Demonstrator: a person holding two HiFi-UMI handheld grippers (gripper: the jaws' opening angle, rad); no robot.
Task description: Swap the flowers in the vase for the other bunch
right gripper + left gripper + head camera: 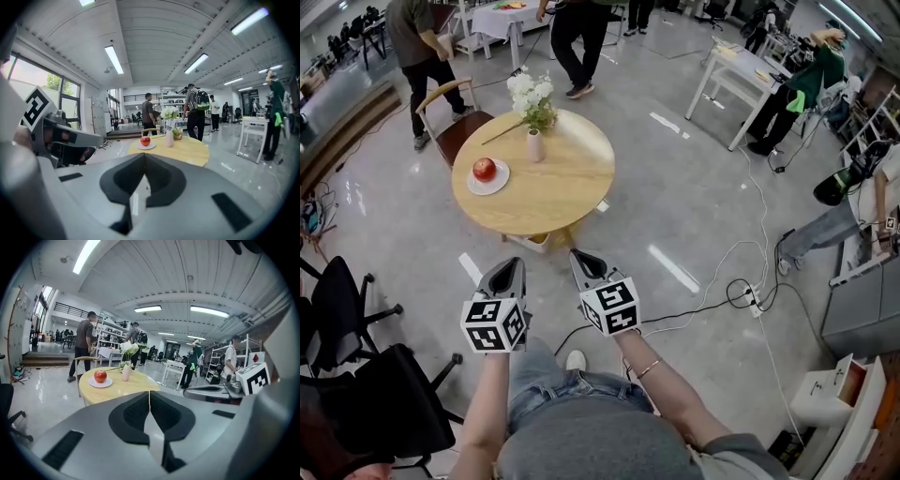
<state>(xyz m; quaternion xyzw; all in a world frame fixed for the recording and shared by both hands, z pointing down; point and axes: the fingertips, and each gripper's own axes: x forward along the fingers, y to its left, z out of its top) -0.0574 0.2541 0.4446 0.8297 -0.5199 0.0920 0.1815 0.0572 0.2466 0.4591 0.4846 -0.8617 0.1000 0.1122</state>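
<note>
Closed and empty, the left claw (510, 267) and right claw (581, 257) should near the round wooden table (572, 192) at upper left, one opening to grip the white flowers (531, 92) low.

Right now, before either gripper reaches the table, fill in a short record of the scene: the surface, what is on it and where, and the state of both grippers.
Surface: round light wooden table
Vase: small white vase, upright, holding white flowers
Other bunch: greenish bunch lying on the table close by the vase
Fruit: red apple on a round white plate, left of the vase in the head view
Left gripper: fingers together, empty, short of the table
Right gripper: fingers together, empty, short of the table
</note>
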